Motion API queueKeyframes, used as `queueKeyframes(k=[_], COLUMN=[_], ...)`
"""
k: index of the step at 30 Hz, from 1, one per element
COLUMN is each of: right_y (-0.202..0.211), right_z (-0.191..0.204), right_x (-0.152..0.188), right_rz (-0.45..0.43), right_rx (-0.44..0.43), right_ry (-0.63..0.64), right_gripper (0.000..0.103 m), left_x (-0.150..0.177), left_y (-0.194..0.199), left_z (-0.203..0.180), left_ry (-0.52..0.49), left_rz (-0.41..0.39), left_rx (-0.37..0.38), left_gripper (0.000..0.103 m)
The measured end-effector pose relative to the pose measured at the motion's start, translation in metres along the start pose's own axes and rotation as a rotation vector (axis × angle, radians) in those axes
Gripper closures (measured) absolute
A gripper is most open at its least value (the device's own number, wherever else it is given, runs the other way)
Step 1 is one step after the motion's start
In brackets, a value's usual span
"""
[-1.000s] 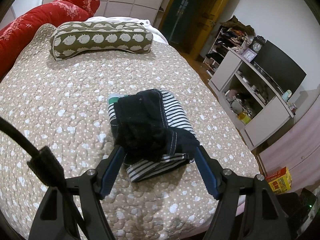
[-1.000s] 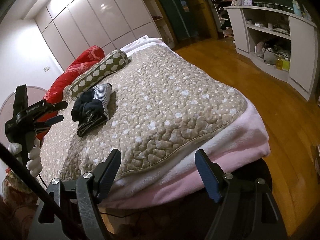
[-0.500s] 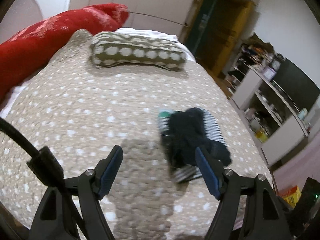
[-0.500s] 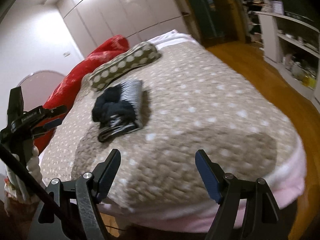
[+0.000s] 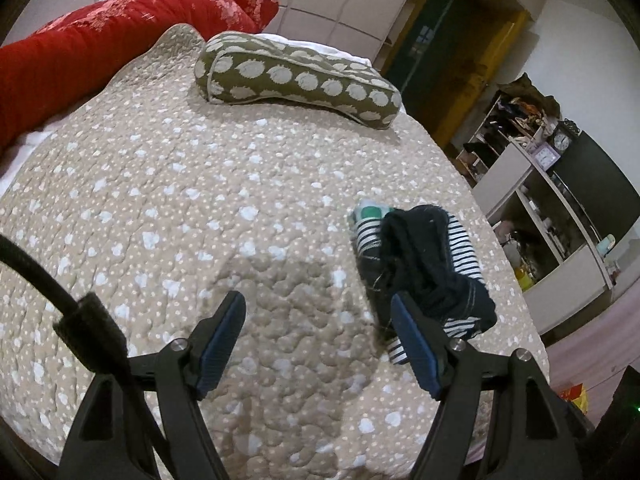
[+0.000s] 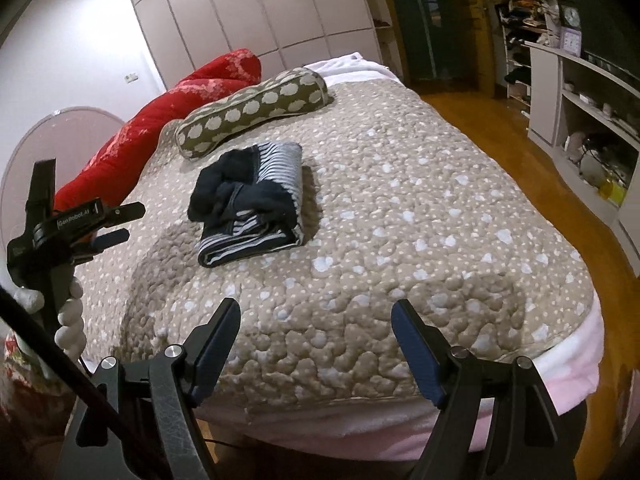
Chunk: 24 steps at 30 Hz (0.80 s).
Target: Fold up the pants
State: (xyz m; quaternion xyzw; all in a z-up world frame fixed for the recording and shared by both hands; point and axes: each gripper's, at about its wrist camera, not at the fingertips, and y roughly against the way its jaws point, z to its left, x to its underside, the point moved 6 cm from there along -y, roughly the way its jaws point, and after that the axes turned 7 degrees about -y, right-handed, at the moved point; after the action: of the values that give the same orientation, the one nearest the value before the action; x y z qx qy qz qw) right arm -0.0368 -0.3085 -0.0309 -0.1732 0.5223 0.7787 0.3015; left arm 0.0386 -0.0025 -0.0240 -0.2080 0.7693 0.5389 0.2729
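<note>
Pants [image 6: 250, 200] lie bundled at frame centre; left gripper [image 5: 320, 334] and right gripper [image 6: 316, 342], both spread empty, should retreat without snagging them.

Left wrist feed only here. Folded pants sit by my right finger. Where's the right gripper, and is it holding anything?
Observer: The right gripper hangs over the near edge of the quilt, jaws wide open and empty.
Operator: Is it close to the pants?
Observer: No. The pants lie further up, nearer the spotted pillow than the right gripper.
Operator: Is my gripper touching them?
Observer: No. The left gripper sits clear to their left, with bare quilt between.
</note>
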Motion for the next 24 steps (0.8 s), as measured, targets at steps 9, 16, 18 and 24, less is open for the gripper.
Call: queueKeyframes(k=[9, 16, 18, 24], right_y=[-0.029, -0.079, -0.081, -0.101], right_z=[0.044, 0.099, 0.105, 0.115], right_x=[-0.039, -0.066, -0.073, -0.1], right_rz=[-0.014, -0.004, -0.037, -0.005], right_rx=[-0.093, -0.097, -0.063, -0.095], right_ry=[0.124, 0.267, 0.292, 0.229], right_gripper=[0.02, 0.02, 0.02, 0.078], left_x=[0.008, 0.017, 0.016, 0.017], left_y=[0.031, 0.029, 0.028, 0.023], left_z=[0.025, 0.044, 0.049, 0.049], left_ry=[0.005, 0.037, 0.05, 0.061], left_rz=[-0.025, -0.005, -0.008, -0.007], left_rx=[-0.127, -0.152, -0.141, -0.126], left_gripper=[0.029, 0.029, 0.029, 0.029])
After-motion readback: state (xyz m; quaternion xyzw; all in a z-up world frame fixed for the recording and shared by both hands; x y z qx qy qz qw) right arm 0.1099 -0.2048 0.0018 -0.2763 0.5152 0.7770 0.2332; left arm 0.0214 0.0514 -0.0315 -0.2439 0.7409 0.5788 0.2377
